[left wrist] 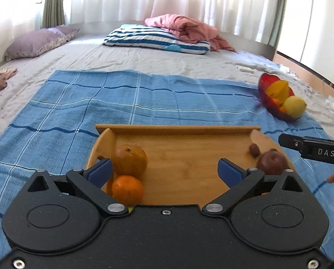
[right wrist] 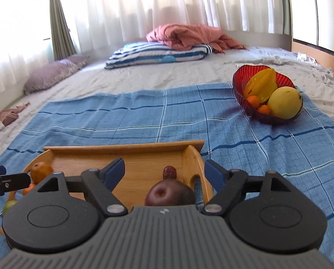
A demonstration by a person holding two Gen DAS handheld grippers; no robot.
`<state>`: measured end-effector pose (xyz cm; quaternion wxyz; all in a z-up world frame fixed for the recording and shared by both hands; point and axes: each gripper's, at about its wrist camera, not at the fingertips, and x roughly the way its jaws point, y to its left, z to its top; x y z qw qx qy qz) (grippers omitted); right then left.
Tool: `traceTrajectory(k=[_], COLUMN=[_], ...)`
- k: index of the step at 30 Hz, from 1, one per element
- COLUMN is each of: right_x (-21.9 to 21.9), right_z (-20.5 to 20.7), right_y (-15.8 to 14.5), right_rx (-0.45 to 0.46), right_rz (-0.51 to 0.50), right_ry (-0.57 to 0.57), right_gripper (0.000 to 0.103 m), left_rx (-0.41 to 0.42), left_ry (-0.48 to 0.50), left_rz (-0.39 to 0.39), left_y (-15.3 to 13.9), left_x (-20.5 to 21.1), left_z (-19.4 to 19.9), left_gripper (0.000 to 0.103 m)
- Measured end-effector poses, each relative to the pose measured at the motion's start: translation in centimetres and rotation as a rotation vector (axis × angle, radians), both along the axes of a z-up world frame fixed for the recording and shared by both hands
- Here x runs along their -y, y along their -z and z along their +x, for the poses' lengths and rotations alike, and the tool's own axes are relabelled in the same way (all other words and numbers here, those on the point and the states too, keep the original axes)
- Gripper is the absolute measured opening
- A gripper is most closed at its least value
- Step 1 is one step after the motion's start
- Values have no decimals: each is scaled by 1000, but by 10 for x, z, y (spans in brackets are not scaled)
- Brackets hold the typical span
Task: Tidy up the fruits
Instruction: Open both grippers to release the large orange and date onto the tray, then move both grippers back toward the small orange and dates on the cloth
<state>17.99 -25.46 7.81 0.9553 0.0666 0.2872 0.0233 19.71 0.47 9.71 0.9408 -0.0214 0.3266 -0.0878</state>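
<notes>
On the blue checked cloth (left wrist: 144, 98) spread over the bed, the wooden tray (left wrist: 178, 130) holds two oranges (left wrist: 130, 162) and a dark apple (right wrist: 167, 192), while the left tool (left wrist: 164, 171) and right tool (right wrist: 164, 173) both hover above it, fingers wide apart and empty.

Grey-sheeted bed (left wrist: 113, 56) — blue checked cloth (left wrist: 144, 98), purple pillow (left wrist: 39, 42), striped folded bedding (left wrist: 153, 39) directly on it.

Daylight glows through white sheer curtains (right wrist: 144, 6) with a grey-green drape (right wrist: 60, 29) beside them; a wide bed (left wrist: 144, 56) carries a striped pillow (left wrist: 153, 39), a purple pillow (left wrist: 39, 42) and a crumpled pink blanket (right wrist: 189, 34).
</notes>
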Motion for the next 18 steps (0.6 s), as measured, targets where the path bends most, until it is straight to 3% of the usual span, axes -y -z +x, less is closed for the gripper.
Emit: traceTrajectory(k=[18], right_x=[-24], right_z=[-97], right_y=[18], right_rx=[201], right_rz=[-100], right_ry=[-16], right_gripper=[99], left_rx=[41], left_ry=[62], left_rz=[-18], left_y=[17], left_x=[8], left_z=[-88], left_gripper=[102])
